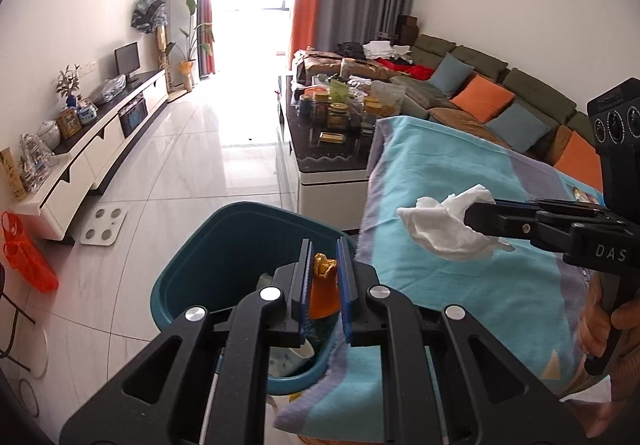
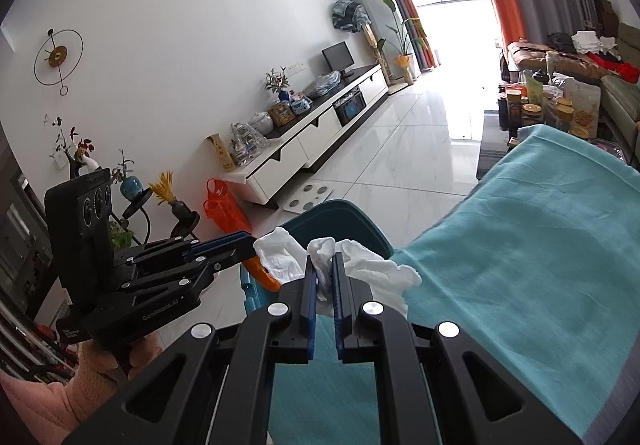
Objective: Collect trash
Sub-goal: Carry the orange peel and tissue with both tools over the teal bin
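My left gripper [image 1: 325,273] is shut on an orange wrapper [image 1: 323,291] and holds it over the teal bin [image 1: 192,277]. The bin stands on the floor against the table's edge, with some trash inside. My right gripper [image 2: 325,265] is shut on a crumpled white tissue [image 2: 372,271] and holds it above the blue cloth near the bin [image 2: 360,221]. In the left wrist view the right gripper [image 1: 476,219] comes in from the right with the tissue [image 1: 444,225]. In the right wrist view the left gripper [image 2: 250,249] sits at the left with the orange wrapper [image 2: 264,277] partly hidden behind the tissue.
A blue cloth [image 1: 460,181] covers the table at the right. A coffee table [image 1: 332,149] with several jars stands beyond it, a sofa [image 1: 500,101] to the right. A white TV cabinet [image 1: 100,149], a scale [image 1: 103,225] and an orange bag [image 1: 28,257] are at the left.
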### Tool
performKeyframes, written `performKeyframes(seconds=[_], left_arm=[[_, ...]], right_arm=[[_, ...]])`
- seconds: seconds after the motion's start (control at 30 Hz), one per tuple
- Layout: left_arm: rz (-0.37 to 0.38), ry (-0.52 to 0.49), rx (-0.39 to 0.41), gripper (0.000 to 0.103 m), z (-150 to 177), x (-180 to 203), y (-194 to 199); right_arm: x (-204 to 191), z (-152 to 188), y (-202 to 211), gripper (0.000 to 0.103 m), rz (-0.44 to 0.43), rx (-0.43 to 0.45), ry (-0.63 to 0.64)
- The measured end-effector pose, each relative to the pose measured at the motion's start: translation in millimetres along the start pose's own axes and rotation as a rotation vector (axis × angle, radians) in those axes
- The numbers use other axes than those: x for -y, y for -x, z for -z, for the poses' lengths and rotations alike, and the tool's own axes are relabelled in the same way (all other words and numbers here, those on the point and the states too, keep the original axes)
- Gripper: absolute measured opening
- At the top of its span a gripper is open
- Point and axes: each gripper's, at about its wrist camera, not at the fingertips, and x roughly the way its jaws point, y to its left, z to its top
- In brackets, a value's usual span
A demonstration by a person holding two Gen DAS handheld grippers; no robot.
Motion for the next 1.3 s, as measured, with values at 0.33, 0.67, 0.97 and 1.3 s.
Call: performKeyframes(seconds=[0.33,0.67,0.97,1.3], left_arm=[[-0.039,0.043,-0.032,0.012,2,-22,-14],[-0.066,0.085,-0.069,0.012,8,-47,-36],[-0.08,0.117,-0.092,0.012,14,-57,-54],[-0.09,0.137,-0.11,0.012,16,-57,-65]], right_arm=[[-12,-9,-34,0.006,-0.01,-0.043,0.022],[-17,-13,-64,0.006,-0.016,-0.078,0.015],[-16,-15,-88,0.006,-0.016,-0.112,0.0],[-22,-20,-106,0.006,-0.01,-0.135,0.003]])
